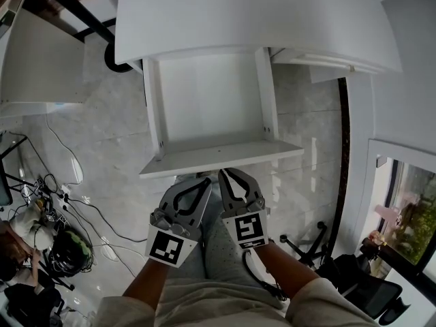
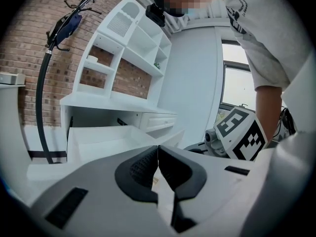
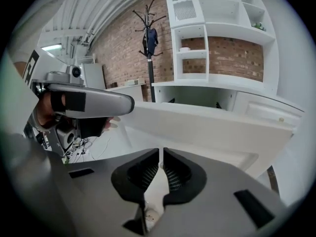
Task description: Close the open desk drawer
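The white desk (image 1: 259, 12) has its drawer (image 1: 211, 101) pulled far out toward me, and the inside looks empty. Its front panel (image 1: 221, 157) faces me. Both grippers sit side by side just in front of and below that panel, above my lap. The left gripper (image 1: 204, 181) is shut with nothing between its pads, as the left gripper view (image 2: 158, 154) shows. The right gripper (image 1: 228, 176) is shut too and holds nothing (image 3: 161, 157). In the right gripper view the drawer front (image 3: 207, 127) spans the frame close ahead. Neither gripper touches the drawer.
A white shelf unit (image 3: 222, 28) stands on the desk against a brick wall, beside a black coat stand (image 3: 149, 43). Another white table (image 1: 41, 60) is at the left. Cables (image 1: 68, 210) lie on the floor at the left, and a chair base (image 1: 306, 244) is at the right.
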The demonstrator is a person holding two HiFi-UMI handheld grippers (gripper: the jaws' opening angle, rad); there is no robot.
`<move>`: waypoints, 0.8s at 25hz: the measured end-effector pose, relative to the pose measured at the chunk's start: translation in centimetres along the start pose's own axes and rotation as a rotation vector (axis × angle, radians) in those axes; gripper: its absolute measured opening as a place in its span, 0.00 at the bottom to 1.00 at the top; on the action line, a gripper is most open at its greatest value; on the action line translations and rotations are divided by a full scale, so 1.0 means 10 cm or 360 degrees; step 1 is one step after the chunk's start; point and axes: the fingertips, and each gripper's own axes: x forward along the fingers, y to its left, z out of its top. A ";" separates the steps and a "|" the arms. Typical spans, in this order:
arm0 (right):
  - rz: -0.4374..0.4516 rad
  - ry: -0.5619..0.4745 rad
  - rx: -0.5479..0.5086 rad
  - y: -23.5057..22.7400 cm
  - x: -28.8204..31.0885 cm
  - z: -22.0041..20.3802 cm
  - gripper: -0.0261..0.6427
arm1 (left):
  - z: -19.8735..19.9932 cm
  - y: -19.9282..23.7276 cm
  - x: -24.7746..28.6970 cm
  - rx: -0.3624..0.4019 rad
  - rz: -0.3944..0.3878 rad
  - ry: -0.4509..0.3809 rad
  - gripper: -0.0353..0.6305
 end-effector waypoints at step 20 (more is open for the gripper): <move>-0.0175 0.0211 0.0344 -0.06 0.35 -0.41 0.26 | -0.28 0.16 0.15 -0.0053 0.0037 -0.0008 0.08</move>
